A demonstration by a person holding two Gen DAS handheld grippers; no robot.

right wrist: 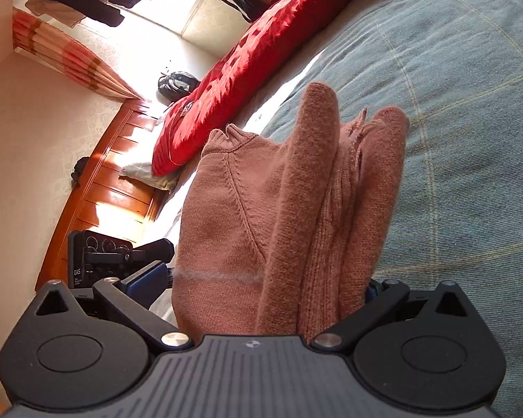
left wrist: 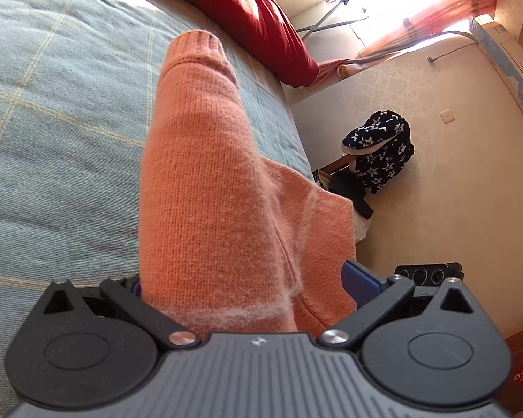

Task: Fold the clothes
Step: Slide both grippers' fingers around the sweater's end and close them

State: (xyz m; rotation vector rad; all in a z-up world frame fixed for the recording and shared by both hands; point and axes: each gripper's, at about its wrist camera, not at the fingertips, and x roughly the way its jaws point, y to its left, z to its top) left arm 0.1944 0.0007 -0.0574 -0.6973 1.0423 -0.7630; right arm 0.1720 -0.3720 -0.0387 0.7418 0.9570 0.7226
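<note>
A salmon-pink knitted sweater fills the middle of both views, bundled in thick folds over the blue-grey checked bedspread. In the left wrist view one sleeve with a ribbed cuff stretches away from me. My left gripper is shut on the bundle. Its blue right pad presses the cloth and the left pad is hidden behind it. In the right wrist view the sweater shows stacked folds and a neckline. My right gripper is shut on the sweater too, with its blue left pad against the knit.
A red quilt lies along the far side of the bed, by a wooden headboard. Beyond the bed's edge stand a star-patterned dark garment on a chair and a cream wall. The other gripper's body shows beside the sweater.
</note>
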